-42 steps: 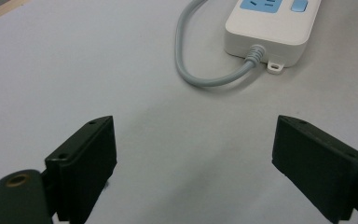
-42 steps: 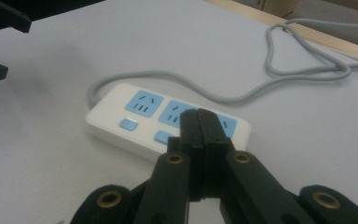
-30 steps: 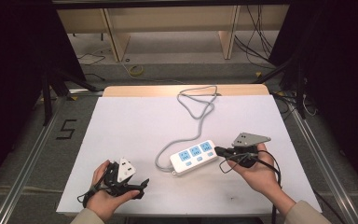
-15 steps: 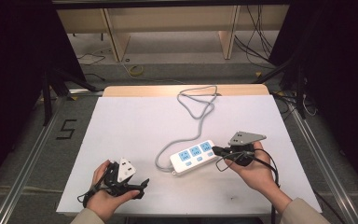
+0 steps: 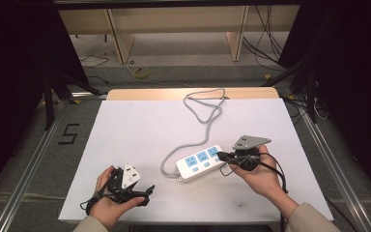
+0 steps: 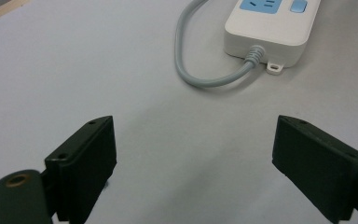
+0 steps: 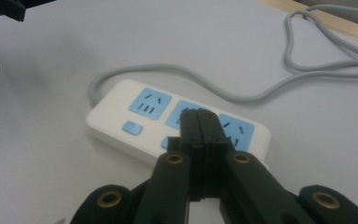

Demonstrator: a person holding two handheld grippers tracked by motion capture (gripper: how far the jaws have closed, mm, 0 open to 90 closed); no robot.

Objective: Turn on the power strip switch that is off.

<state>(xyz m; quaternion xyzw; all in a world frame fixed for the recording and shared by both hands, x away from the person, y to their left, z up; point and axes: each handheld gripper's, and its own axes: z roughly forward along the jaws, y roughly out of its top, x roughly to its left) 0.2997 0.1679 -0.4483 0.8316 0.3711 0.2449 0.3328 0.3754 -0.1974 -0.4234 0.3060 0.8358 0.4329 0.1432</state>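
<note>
Glossy white plastic power strip [image 7: 177,126] (grey rubbery cord [image 5: 200,113]) on matt white table [image 5: 140,130]

My left hand [image 5: 107,194] sits near the front left corner of the table, palm up, cradling the left gripper [image 5: 144,193], which lies low and level with its jaws standing wide apart and pointing across toward the right. My right hand [image 5: 261,174] comes in from the front edge farther right, forearm angled inward, wrapped under the right gripper [image 5: 221,155], its grey plate on top. That gripper's jaws are pressed flat together, nothing between them, and aim leftward toward the table's middle.
</note>
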